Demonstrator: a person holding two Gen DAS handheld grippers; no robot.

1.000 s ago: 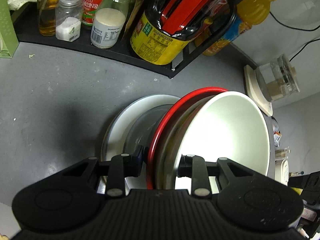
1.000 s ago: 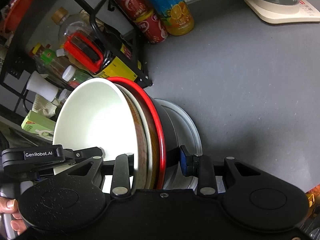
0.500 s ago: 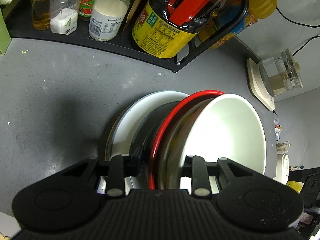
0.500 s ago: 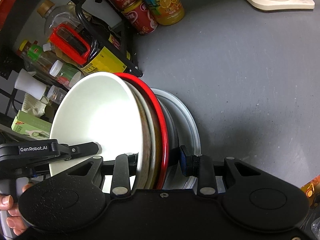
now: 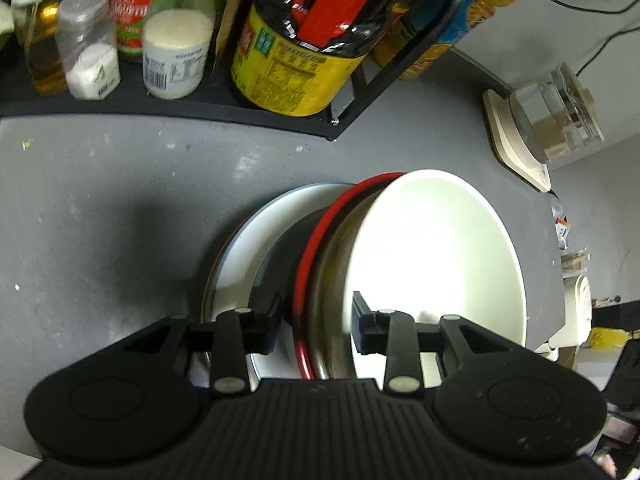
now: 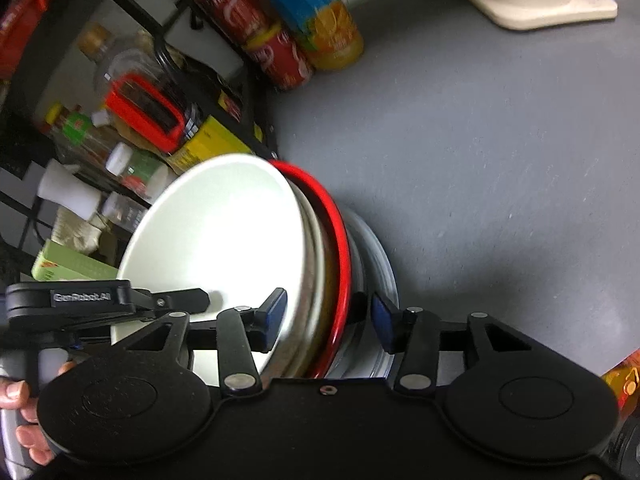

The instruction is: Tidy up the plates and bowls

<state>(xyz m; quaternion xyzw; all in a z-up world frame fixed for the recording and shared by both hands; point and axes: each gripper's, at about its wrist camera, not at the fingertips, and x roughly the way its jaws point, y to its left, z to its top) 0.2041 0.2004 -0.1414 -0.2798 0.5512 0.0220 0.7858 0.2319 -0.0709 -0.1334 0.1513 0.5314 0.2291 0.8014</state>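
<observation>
A nested stack of bowls is held on edge: a white bowl [image 5: 432,256] innermost, a brownish bowl, then a red-rimmed black bowl [image 5: 316,248]. It stands over a white plate [image 5: 248,248] on the grey counter [image 5: 100,208]. My left gripper [image 5: 316,320] grips the stack's rims from one side. My right gripper [image 6: 328,316] straddles the same stack, the white bowl [image 6: 216,240] to the left and the red rim [image 6: 340,240] between its fingers; its right finger stands a little off the stack. The plate [image 6: 384,264] lies beneath.
A black rack [image 5: 240,116] with bottles and a big soy-sauce jug [image 5: 296,60] stands behind. Soda cans [image 6: 264,36] and an orange juice bottle [image 6: 320,12] stand beside it. A glass kettle on a cream base [image 5: 532,132] sits far right.
Both grippers with the bowl stack have moved down and closer to the plate and counter. The right gripper's jaws have widened a little around the stack.
</observation>
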